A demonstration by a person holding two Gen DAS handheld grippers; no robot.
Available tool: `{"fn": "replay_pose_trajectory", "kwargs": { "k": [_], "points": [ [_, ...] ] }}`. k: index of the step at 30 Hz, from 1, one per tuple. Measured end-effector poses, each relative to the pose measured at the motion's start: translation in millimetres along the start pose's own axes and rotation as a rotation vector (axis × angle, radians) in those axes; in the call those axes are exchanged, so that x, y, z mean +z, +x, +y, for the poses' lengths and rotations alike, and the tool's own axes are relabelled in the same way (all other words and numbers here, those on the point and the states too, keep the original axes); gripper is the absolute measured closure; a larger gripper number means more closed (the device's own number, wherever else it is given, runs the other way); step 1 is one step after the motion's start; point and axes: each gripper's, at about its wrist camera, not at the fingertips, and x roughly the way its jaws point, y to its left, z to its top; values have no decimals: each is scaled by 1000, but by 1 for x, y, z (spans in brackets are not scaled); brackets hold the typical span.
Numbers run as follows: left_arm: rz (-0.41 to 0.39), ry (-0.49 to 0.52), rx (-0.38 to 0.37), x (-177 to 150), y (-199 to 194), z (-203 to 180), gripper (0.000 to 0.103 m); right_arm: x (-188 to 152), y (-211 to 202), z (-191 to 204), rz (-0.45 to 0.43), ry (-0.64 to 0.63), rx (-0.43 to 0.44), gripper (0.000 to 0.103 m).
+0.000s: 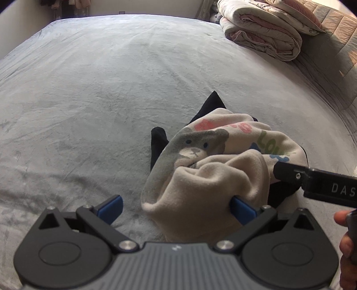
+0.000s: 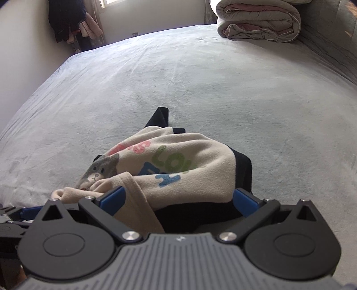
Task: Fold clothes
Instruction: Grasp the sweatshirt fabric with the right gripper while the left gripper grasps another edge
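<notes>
A crumpled beige garment (image 1: pixel 207 174) with a grey bear print, coloured letters and black parts lies bunched on the grey bed (image 1: pixel 100 89). My left gripper (image 1: pixel 176 207) is open, its blue pads wide apart, with a beige fold lying between them over the right pad (image 1: pixel 242 208). My right gripper (image 2: pixel 178 198) is open too, with the garment (image 2: pixel 178 165) bunched between its spread pads; beige cloth drapes over the left pad (image 2: pixel 112 199). The right gripper's black finger (image 1: pixel 290 176) enters the left wrist view from the right, against the garment.
A folded quilt (image 1: pixel 263 33) lies at the far right corner of the bed, also in the right wrist view (image 2: pixel 258 20). A padded headboard (image 1: pixel 334 55) runs along the right. Clothes hang by the far wall (image 2: pixel 71 22).
</notes>
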Motion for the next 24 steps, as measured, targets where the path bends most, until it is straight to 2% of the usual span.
{"fn": "replay_pose_trajectory", "kwargs": {
  "k": [4,6,9,11,12,15,16,17,18,24],
  "points": [
    [18,-2,-24,-2,2,5,2,5,0,5,-4,17,91,0],
    [18,-16,-49,-3,0,9,4,7,0,7,-4,26,142,3],
    [13,-20,-70,-6,-4,13,6,5,8,14,21,25,191,13],
    [8,-21,-69,-8,-7,14,7,3,13,18,38,25,223,30],
    [5,-21,-70,-10,-8,15,7,3,16,20,46,24,240,33],
    [4,-19,-88,-14,-13,19,7,-1,23,24,70,27,276,54],
    [5,-21,-96,-15,-14,21,7,-2,24,23,75,32,274,65],
    [4,-25,-103,-16,-16,22,7,-4,24,22,79,36,272,85],
    [3,-30,-109,-17,-18,25,7,-6,22,19,80,46,274,91],
    [4,-110,-138,-21,-29,42,9,-21,2,7,75,66,289,91]
  ]
}}
